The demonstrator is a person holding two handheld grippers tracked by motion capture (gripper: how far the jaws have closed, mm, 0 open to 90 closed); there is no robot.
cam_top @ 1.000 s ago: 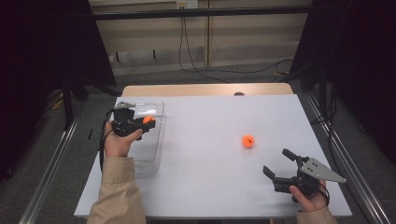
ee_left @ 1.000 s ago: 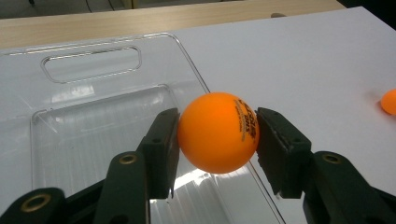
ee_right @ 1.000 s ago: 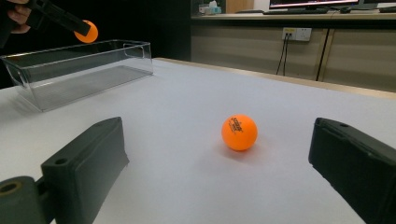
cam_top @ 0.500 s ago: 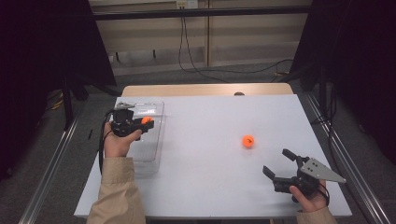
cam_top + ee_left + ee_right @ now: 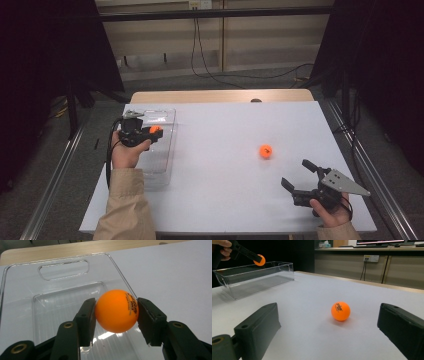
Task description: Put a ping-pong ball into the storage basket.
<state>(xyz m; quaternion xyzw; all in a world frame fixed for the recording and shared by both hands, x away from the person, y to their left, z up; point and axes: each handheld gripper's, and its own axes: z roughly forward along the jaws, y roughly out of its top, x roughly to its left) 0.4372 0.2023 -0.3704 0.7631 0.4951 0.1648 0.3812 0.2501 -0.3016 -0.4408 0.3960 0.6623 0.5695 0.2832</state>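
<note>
Orange ball [image 5: 117, 311] pinched in my left gripper [image 5: 148, 134], held above clear plastic bin [image 5: 162, 165] at table's left side; not yet dropped. Bin floor looks bare beneath it. Second orange ball [image 5: 265, 151] sits on white table [image 5: 225, 200], well apart from bin, ahead of my right gripper [image 5: 299, 179], jaws spread wide, nothing between them. My judgement: first ball nearly delivered, release pending; second ball untouched, pickup and carry left.

Bare table [image 5: 225, 165] around loose ball [image 5: 265, 151]
</note>
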